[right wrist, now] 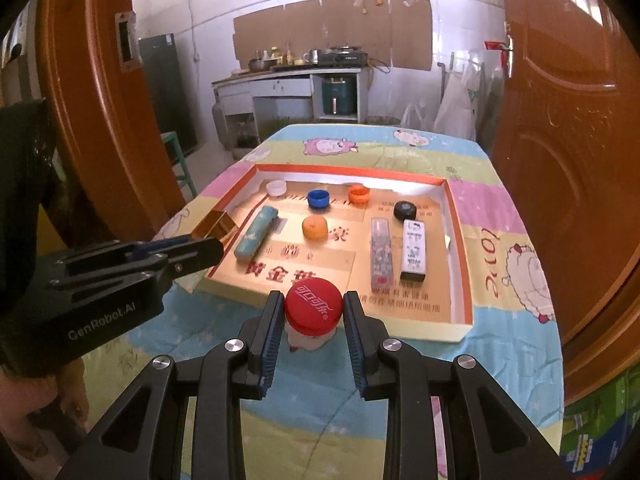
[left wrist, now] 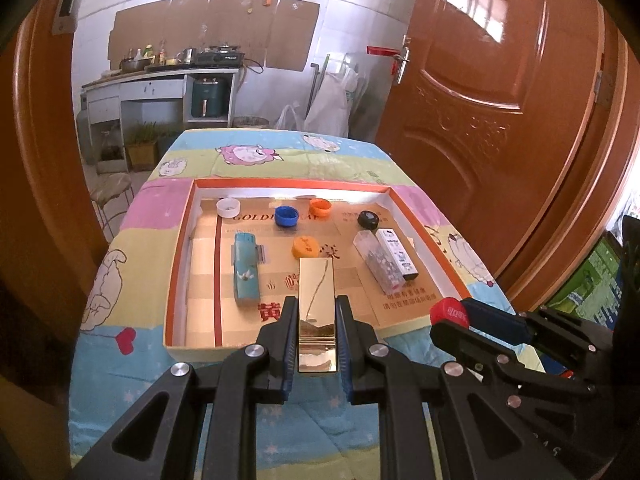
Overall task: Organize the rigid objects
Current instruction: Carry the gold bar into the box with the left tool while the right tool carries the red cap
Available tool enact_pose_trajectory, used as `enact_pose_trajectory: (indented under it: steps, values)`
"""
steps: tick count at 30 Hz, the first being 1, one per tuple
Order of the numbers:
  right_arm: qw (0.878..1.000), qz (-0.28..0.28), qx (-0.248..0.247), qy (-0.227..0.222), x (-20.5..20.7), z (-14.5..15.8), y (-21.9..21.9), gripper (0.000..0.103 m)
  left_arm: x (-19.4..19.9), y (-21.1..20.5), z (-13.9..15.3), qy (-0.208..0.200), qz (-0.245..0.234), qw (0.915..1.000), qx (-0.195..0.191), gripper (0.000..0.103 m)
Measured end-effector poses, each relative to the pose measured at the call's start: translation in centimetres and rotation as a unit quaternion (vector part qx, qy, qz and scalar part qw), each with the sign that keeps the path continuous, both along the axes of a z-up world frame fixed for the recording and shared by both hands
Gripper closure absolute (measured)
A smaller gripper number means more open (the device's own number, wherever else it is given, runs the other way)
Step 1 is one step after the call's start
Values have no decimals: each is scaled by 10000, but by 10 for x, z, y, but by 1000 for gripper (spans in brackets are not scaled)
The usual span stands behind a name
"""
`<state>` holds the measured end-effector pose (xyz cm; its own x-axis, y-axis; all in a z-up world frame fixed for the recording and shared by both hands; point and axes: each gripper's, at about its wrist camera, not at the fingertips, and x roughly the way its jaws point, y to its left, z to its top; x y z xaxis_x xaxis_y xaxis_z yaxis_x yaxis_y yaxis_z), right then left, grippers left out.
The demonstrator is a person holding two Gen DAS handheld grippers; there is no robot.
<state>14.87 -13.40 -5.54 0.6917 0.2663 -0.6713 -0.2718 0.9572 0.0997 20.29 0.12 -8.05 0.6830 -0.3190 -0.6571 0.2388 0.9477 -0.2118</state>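
Observation:
My left gripper [left wrist: 316, 304] is shut on a shiny gold box [left wrist: 317, 300] and holds it over the near edge of the shallow orange-rimmed tray [left wrist: 182, 248]. My right gripper [right wrist: 312, 300] is shut on a red bottle cap [right wrist: 314, 308], held just short of the tray's near edge [right wrist: 340, 306]. In the left wrist view the red cap [left wrist: 450, 311] and right gripper [left wrist: 452, 322] show at the right. In the right wrist view the gold box [right wrist: 218, 227] and left gripper [right wrist: 208, 246] show at the left.
In the tray lie a teal case [left wrist: 245, 270], white [left wrist: 228, 207], blue [left wrist: 287, 216], two orange [left wrist: 320, 207] and black [left wrist: 368, 219] caps, a clear box [left wrist: 378, 260] and a white box [left wrist: 398, 254]. Wooden doors flank the cloth-covered table [left wrist: 120, 356].

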Motion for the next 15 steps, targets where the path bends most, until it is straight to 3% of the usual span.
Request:
enact_pose_trajectory:
  steps: [15]
  values:
    - [9999, 18, 115, 92, 42, -6, -1, 72, 40, -2, -7, 176, 83, 9998, 67, 85]
